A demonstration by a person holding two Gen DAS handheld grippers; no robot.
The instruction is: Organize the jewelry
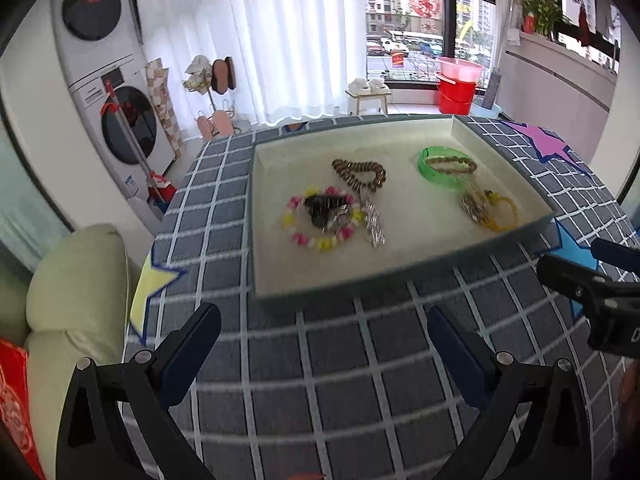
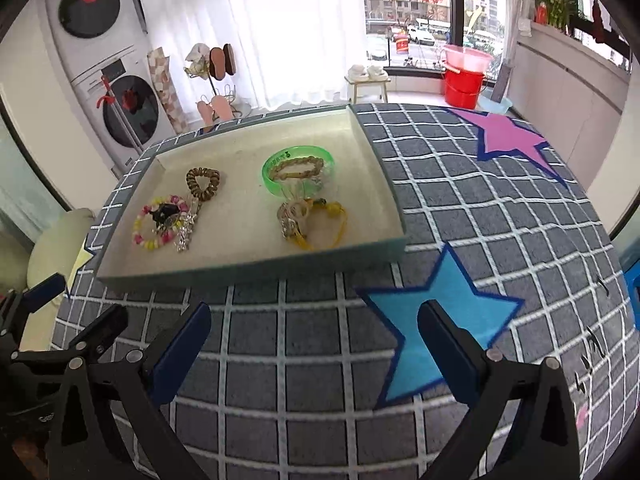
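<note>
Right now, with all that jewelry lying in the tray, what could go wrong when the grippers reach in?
1. The silver chain lies across the pink and yellow bead bracelet, so lifting one may drag the other.
2. The yellow cord bracelet is tangled with a silvery piece; they may come up together.
3. The beige bracelet sits inside the green bangle, leaving open jaws little room.

Your desk (image 2: pixel 304 380) wore a grey grid cloth with a blue star (image 2: pixel 436 320) at 5 o'clock and a pink star (image 2: pixel 508 136) at 2. Stacked washing machines (image 1: pixel 104 92) stood at 10 o'clock, white curtains (image 1: pixel 280 36) at 12, a red bucket (image 1: pixel 456 96) at 1.
</note>
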